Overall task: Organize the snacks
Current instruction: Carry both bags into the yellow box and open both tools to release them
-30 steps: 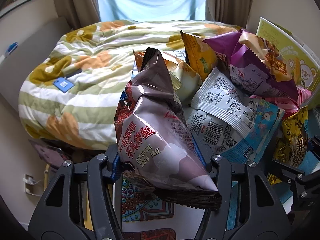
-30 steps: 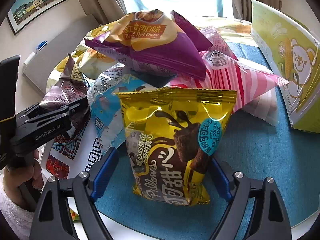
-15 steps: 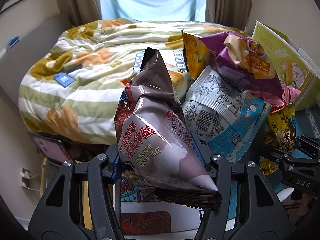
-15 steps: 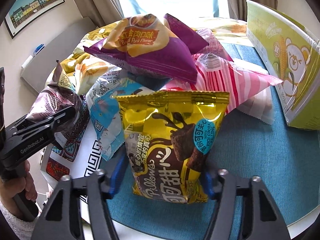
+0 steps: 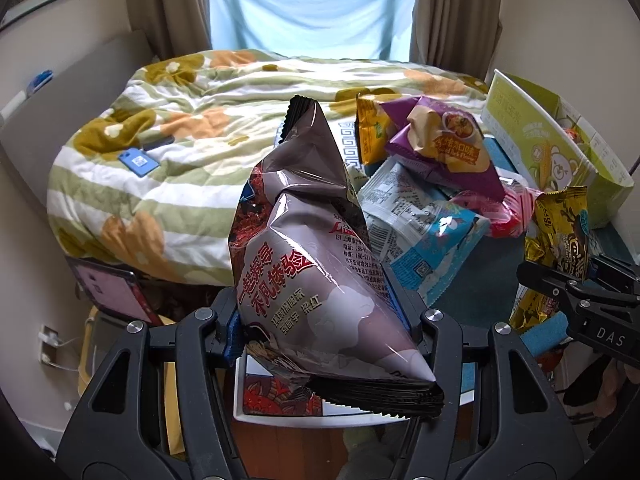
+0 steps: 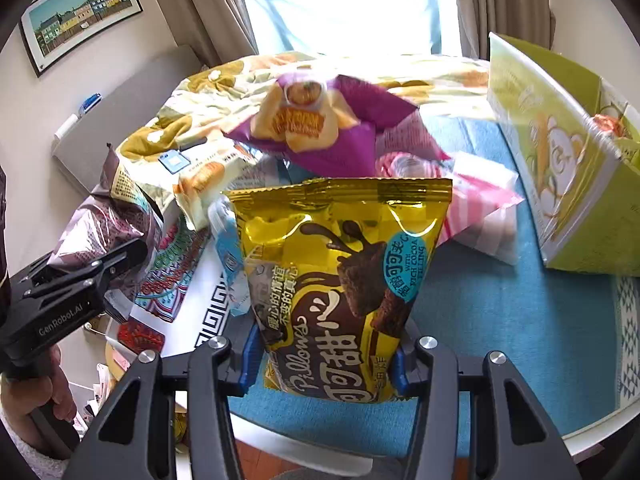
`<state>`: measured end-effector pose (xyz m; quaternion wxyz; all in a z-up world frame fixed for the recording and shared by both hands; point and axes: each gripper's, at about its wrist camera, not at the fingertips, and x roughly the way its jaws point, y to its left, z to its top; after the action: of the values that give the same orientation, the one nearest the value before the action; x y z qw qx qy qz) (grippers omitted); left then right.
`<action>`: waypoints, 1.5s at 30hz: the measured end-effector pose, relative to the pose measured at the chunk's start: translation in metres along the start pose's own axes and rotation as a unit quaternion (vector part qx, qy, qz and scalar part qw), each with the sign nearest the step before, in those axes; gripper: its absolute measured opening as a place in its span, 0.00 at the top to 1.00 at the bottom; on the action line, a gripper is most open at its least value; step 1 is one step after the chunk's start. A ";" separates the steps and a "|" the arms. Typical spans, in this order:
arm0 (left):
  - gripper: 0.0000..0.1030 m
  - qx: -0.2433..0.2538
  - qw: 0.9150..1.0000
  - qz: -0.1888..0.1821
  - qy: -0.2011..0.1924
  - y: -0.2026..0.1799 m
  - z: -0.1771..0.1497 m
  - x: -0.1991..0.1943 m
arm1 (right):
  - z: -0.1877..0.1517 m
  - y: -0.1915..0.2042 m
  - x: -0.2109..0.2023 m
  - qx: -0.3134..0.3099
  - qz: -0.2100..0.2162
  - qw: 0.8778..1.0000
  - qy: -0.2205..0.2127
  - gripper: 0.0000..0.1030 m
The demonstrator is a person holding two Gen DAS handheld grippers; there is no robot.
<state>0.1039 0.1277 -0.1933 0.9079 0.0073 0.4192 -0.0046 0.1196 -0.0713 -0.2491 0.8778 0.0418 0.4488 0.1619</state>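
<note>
Right gripper (image 6: 324,364): blue pads pressed against both lower edges of a gold chocolate-pillow snack bag (image 6: 340,280); jaws closing in on it. The bag stands upright between the fingers, above the near part of the blue mat (image 6: 500,300) on the table.

Left gripper (image 5: 320,336): pinching a grey-mauve snack bag (image 5: 308,248) with red lettering by its lower part. The bag is tilted, its serrated black end hanging over the near side and its other end pointing up and away. Seen from the right wrist, this gripper sits at far left, a hand (image 6: 48,392) wrapped round its handle.

Below the left gripper: the white table rim (image 5: 304,420) and a patterned sheet.

Middle ground: a loose pile of packets on the table. A pale blue packet (image 5: 424,236) lies nearest, with a pink striped packet (image 6: 476,208) to its right. A purple packet (image 5: 444,148) rests on top, and an orange-yellow packet (image 5: 370,132) stands behind on the left.

Right side: green carton (image 6: 568,176) with a bear and corn print, open at the top, standing on the mat.

Far: bed with floral striped quilt (image 5: 192,136), a blue card (image 5: 138,162) lying on it. Beyond that, curtains and a bright window.
</note>
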 end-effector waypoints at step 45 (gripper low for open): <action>0.39 0.080 0.988 -0.129 0.021 -0.399 0.174 0.075 | 0.114 -0.314 -0.164 0.063 -0.031 0.995 -0.074 0.55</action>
<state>0.2794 -0.2748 -0.1411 0.8871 0.0263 0.4341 -0.1549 0.1998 -0.4123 -0.1231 0.9088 0.0949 0.3931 0.1028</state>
